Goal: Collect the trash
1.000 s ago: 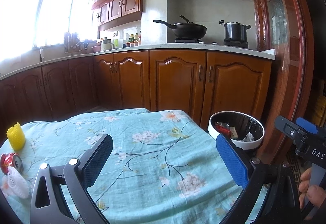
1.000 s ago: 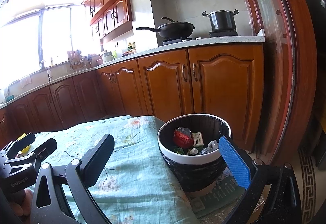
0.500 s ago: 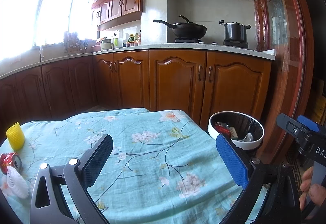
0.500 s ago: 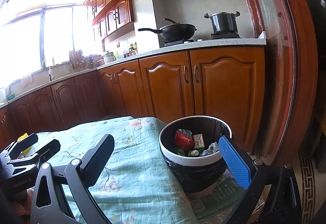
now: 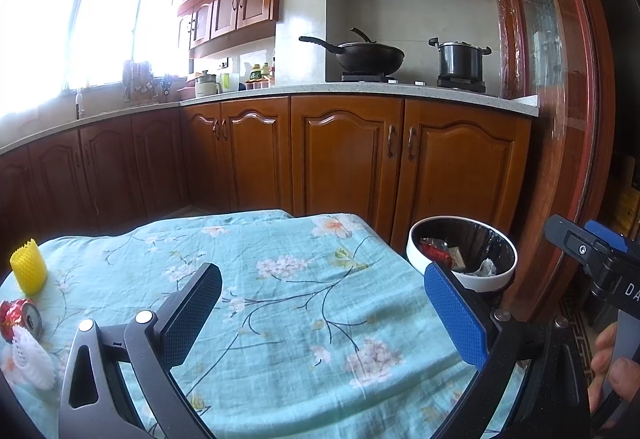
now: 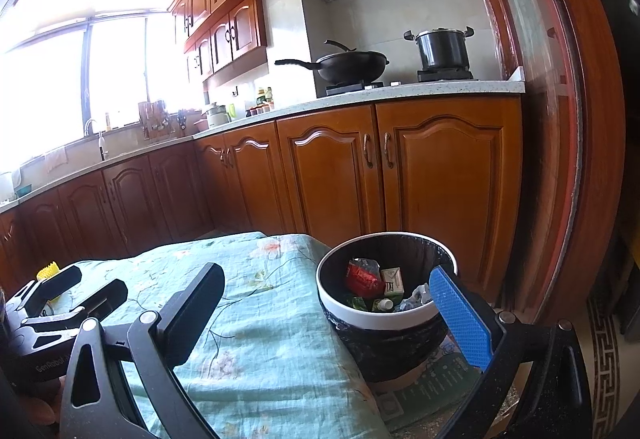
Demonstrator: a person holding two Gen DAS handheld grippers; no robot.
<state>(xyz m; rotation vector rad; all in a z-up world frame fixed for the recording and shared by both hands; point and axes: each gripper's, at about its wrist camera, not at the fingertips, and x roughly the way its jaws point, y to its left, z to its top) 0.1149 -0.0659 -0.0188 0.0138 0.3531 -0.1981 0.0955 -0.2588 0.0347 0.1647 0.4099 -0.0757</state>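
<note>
A round trash bin (image 5: pixel 496 277) with a white rim and black liner stands off the table's right end; it holds a red wrapper, a small carton and crumpled paper (image 6: pixel 376 285). On the floral cloth's far left lie a crushed red can (image 5: pixel 18 317), a white foam net (image 5: pixel 28 361) and a yellow foam net (image 5: pixel 28 271). My left gripper (image 5: pixel 320 309) hovers open over the cloth's middle, holding nothing. My right gripper (image 6: pixel 324 309) is open and empty beside the bin (image 6: pixel 384 319), its blue pad at the bin's rim.
The table wears a teal floral cloth (image 5: pixel 280 303). Wooden cabinets (image 5: pixel 344 159) run behind, with a wok (image 5: pixel 368 57) and a pot (image 5: pixel 460 59) on the stove. A wooden door frame (image 6: pixel 560 159) stands right of the bin. A hand (image 5: pixel 612 371) grips the right tool.
The right wrist view has drifted slightly back and up from the bin. The left gripper has barely moved. Both grippers stay open.
</note>
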